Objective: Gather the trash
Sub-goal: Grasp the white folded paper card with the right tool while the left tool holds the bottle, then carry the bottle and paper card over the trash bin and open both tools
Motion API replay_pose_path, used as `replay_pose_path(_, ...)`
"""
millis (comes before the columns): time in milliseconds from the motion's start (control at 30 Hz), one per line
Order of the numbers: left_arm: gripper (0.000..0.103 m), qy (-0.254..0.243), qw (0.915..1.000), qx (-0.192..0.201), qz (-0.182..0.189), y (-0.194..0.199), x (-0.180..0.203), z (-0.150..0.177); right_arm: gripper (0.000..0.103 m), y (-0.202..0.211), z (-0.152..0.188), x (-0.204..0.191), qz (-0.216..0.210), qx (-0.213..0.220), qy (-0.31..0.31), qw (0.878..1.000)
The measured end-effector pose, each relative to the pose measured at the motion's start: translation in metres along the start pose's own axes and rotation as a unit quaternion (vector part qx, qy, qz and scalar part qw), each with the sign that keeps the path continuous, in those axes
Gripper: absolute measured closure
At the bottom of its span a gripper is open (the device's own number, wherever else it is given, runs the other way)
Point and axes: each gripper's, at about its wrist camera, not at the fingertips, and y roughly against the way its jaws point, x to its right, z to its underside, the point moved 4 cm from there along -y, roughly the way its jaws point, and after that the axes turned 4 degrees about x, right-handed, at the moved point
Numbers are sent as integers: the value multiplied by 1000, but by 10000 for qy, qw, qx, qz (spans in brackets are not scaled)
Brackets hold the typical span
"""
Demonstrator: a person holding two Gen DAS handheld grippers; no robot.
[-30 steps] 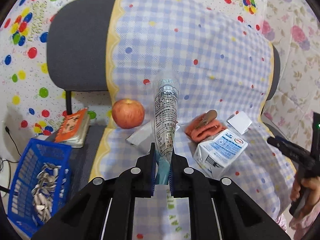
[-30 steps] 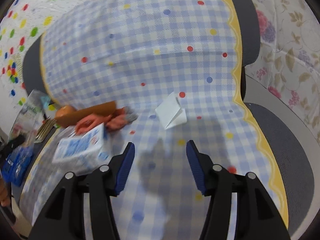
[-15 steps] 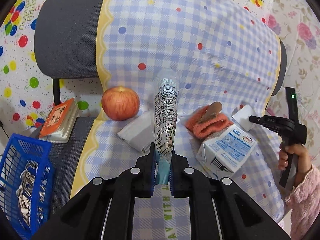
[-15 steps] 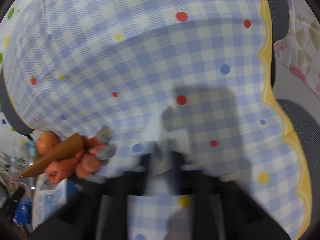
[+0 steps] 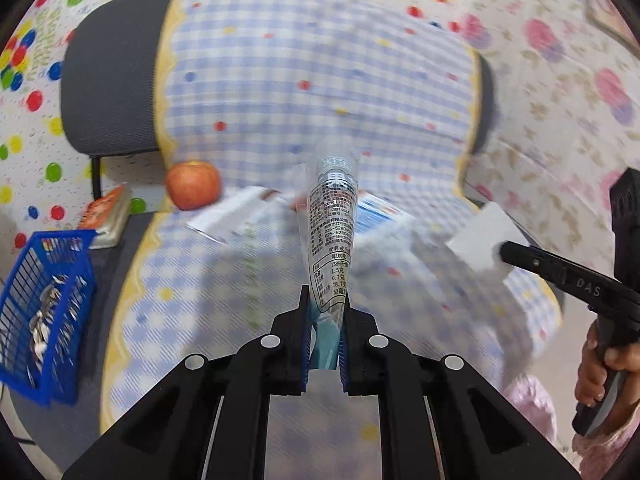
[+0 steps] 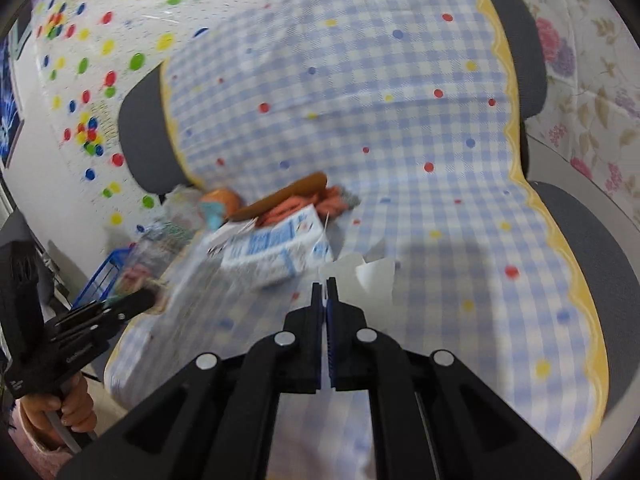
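Observation:
My left gripper is shut on a clear printed plastic wrapper, which sticks up from the jaws above the checked cloth on the chair. From the right wrist view, that gripper appears at the far left, held in a hand. A folded white paper is pinched at its edge by my shut right gripper and hangs just above the cloth. Seen from the left wrist, the same paper sits at the tip of the right gripper.
A blue-and-white milk carton lies on the seat beside an orange cloth with a brown piece. An apple and a flat white packet lie further left. A blue basket holding shells stands left of the chair.
My right gripper went in to the white paper, shut on it and drew back with it off the cloth. The left gripper shifted sideways, still holding the wrapper.

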Motion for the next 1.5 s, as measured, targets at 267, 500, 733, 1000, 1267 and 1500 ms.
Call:
replay_pose_path(267, 91, -474, 9975, -20, 518, 29, 58, 32, 100, 54, 35, -3, 190, 221, -102, 9995)
replay_pose_path(500, 91, -776, 9916, -239, 1010, 33, 106, 56, 100, 99, 69, 14, 614, 320, -350, 9970)
replay_pose_path(733, 89, -1335, 9753, -644, 1636, 31, 163, 86, 100, 143, 111, 46, 1245, 284, -676, 9895)
replay_pose_path(1000, 87, -2103, 9433, -958, 2383, 25, 239, 119, 100, 197, 164, 86, 2167, 231, -1125, 9695)
replay_pose_path(1267, 85, -2521, 9129, -1585, 2791, 7, 291, 153, 99, 221, 215, 123, 2651, -22, -1689, 9493)
replay_pose_path(1500, 80, -2701, 9018, -2066, 2668, -20, 311, 176, 99, 206, 246, 150, 2795, -427, -1967, 9388)
